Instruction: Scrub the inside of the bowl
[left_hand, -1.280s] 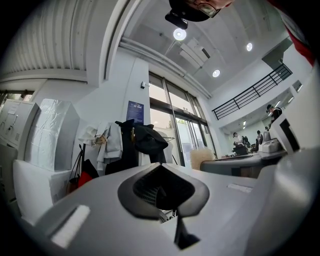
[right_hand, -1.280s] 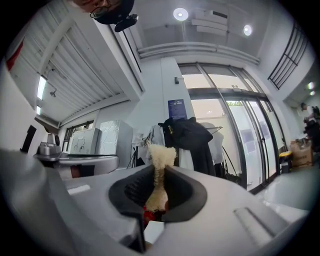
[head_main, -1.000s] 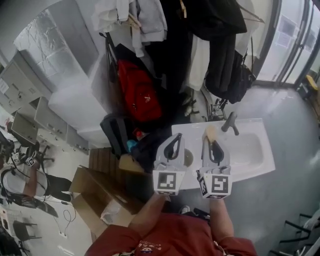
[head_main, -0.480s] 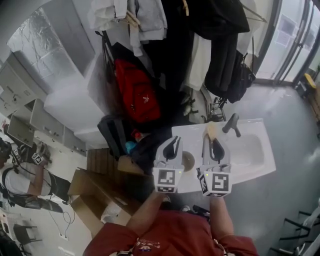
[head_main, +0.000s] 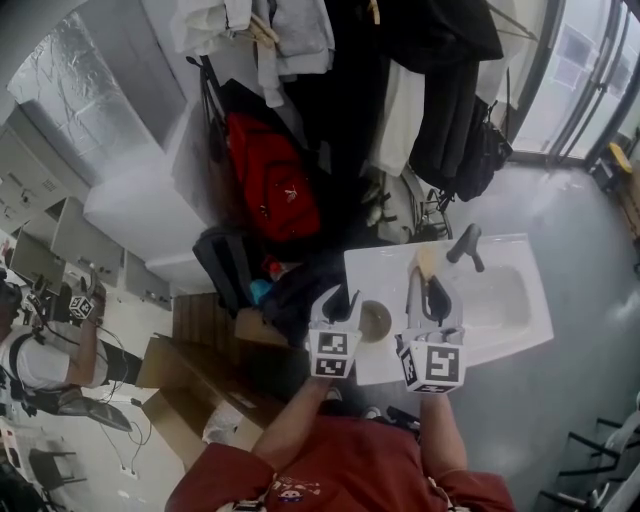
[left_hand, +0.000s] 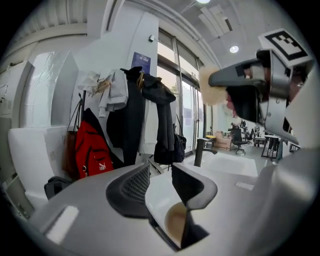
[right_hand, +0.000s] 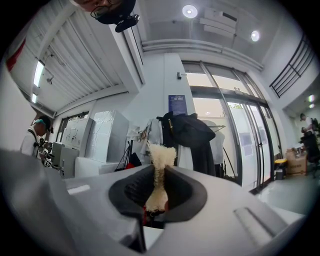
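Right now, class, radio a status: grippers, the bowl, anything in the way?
Left gripper fingers just opening, bowl showing in the gap, ungripped. Right gripper shut on sponge. Bowl on sink counter. Nothing blocking.

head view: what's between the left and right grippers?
The bowl, on the white counter, as the head view shows. The left gripper has just been opening its jaws and grips nothing. The right gripper clamps the sponge.

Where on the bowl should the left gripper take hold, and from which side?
Probably the rim nearest the left gripper, from above, one finger inside, one outside. The bowl sits upright, mouth up, on the counter, so only its rim can be pinched. The fingers have just been opening, the bowl showing between them, ungripped. That leaves the inside free for the sponge in the right gripper.
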